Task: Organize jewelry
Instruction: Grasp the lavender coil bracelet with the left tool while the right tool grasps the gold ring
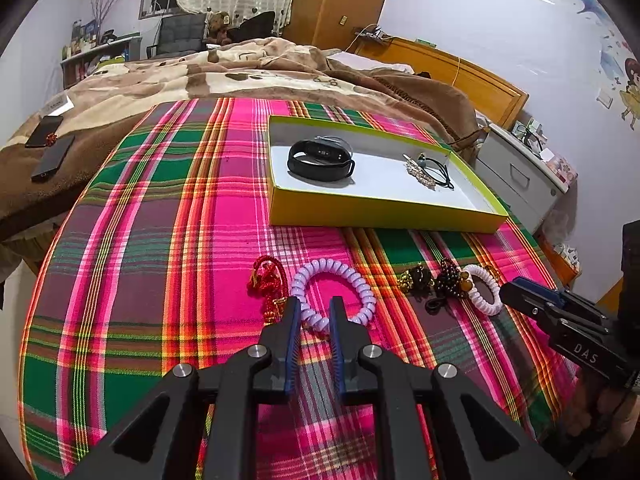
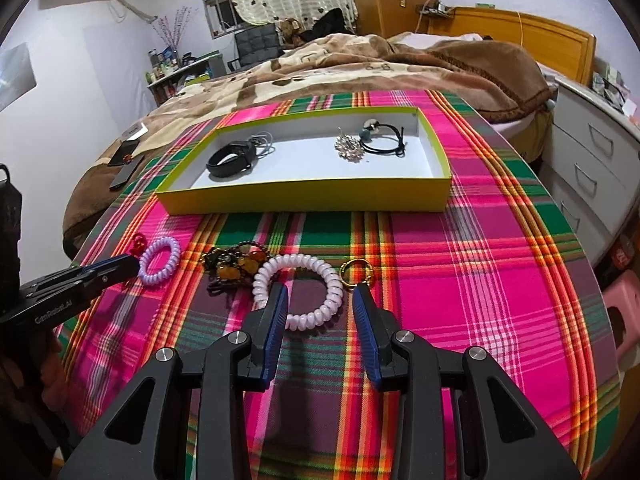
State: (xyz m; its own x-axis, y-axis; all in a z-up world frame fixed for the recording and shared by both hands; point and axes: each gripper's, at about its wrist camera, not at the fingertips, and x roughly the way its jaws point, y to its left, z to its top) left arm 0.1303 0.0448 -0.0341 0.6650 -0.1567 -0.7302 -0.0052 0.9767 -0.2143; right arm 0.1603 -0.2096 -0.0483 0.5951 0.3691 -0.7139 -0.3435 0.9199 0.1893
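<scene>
Plaid cloth [image 1: 160, 240]: coil bracelets (lilac [image 1: 334, 294], white [image 2: 298, 290]) unboxed

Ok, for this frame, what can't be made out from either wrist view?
- Left wrist view: near arc of the lilac coil band is hidden behind the left claw.
- Both views: dark bead cluster is too tangled to count pieces.
- Right wrist view: clear item behind the black wristband in the box is unidentifiable.

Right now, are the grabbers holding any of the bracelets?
No, nothing is held yet. The left gripper has its fingers either side of the purple coil bracelet's near edge, not pressing. The right gripper is open over the white coil bracelet.
</scene>
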